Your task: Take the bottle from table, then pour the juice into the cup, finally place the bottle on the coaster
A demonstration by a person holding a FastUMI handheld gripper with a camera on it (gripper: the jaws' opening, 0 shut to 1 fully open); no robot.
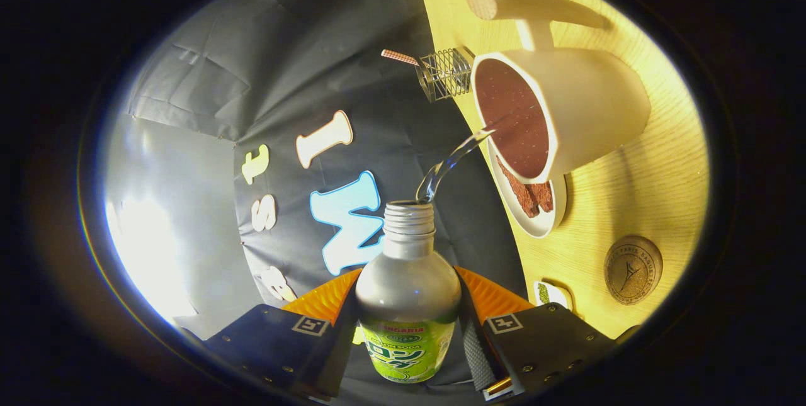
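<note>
My gripper (408,305) is shut on a silver bottle (408,296) with a green label; both fingers press its sides. The bottle is uncapped and tilted, its threaded mouth (409,208) pointing ahead toward the cup. A clear stream of liquid (450,163) arcs from the mouth into the white cup (567,110), whose inside is reddish brown. The cup stands on the wooden table (636,192), beyond the fingers. A round brown cork coaster (633,269) lies on the table nearer to me than the cup, off to the side of the right finger.
A white dish (535,204) with a brown cake piece sits right by the cup. A wire holder (446,72) with a checked stick stands past the cup. A wooden handle on a white stem (529,9) lies behind it. A small white item (553,294) lies near the coaster.
</note>
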